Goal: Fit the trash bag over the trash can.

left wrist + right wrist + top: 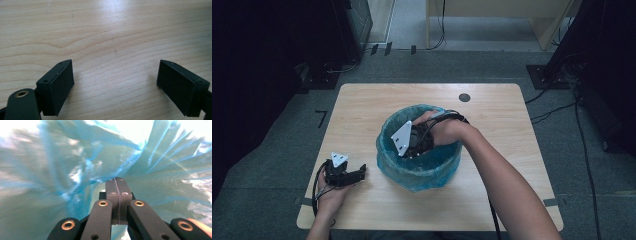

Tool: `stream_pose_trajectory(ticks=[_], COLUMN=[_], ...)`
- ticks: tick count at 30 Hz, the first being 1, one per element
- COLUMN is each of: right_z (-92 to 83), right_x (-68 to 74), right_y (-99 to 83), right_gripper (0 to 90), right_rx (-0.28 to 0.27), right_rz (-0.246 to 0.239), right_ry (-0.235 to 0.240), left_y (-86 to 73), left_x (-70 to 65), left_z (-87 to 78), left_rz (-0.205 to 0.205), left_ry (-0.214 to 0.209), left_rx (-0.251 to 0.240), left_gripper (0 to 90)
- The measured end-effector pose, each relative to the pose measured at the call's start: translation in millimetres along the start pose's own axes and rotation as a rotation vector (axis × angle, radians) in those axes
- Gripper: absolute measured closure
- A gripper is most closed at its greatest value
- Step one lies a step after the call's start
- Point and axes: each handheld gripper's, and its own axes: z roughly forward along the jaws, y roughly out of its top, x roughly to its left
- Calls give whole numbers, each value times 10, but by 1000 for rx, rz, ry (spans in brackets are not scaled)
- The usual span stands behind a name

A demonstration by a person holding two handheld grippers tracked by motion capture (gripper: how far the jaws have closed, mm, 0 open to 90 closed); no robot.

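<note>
On the wooden worktop (362, 105), slightly right of centre, stands a round bin lined with a blue plastic bag (424, 172), its rim folded over the outside. Right hand (447, 131) reaches into the bin mouth from the right, carrying the right gripper (117, 185) down inside the liner. Its fingers are pressed fully together, and thin blue film appears pinched at their tips, though blur prevents certainty. Left gripper (115, 85) rests low at the worktop's near left corner, well apart from the bin, fingers (60, 87) spread wide with bare wood between them, holding nothing.
</note>
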Motion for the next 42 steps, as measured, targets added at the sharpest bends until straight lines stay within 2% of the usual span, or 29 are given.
stream_pose_trajectory(ticks=[6, 11, 12, 16, 19, 22, 26, 27, 28, 33, 34, 35, 38, 42], right_z=[-147, -152, -140, -211, -352, -505, -700, -700, -790, -958, -958, -998, -1041, -1076], right_x=[144, 267, 319, 330, 330, 366, 450, 450, 508, 678, 678, 745, 854, 965], right_y=[-15, -37, -37, -18, -15, -17, -29, -29, -40, -90, -90, -121, -178, -241], right_gripper=[900, 900, 900, 900, 900, 900, 900, 900, 900, 900, 900, 900, 896, 895], right_rx=[2, 5, 22, 7, -27, -37, -52, -52, -63, -89, -89, -89, -81, -80], right_rz=[-19, -49, -68, -60, -50, -48, -31, -31, -23, -8, -8, 3, 12, 22], right_ry=[49, 85, 90, 34, -4, -31, -71, -71, -87, -92, -92, -94, -95, -102], left_y=[-1, 0, -1, -1, -1, -1, 0, 0, 0, 3, 3, 2, 8, 8], left_x=[0, 0, 0, 0, 0, 0, -1, -1, -1, -6, -6, -10, -18, -21], left_z=[1, 0, 1, 1, 1, 1, 1, 1, 1, 8, 8, 11, 23, 24], left_rz=[0, 0, 0, 0, 0, 0, 1, 1, 2, 14, 14, 14, 26, 26], left_ry=[0, 0, 0, 0, 0, 0, 0, 0, -1, -11, -11, -12, -21, -20], left_rx=[-1, 0, -1, -1, -1, -1, 0, 0, 1, 8, 8, 10, 33, 33], left_gripper=[133, 133, 133, 133, 133, 133, 131, 131, 130, 97, 86, 75, 7, 7])
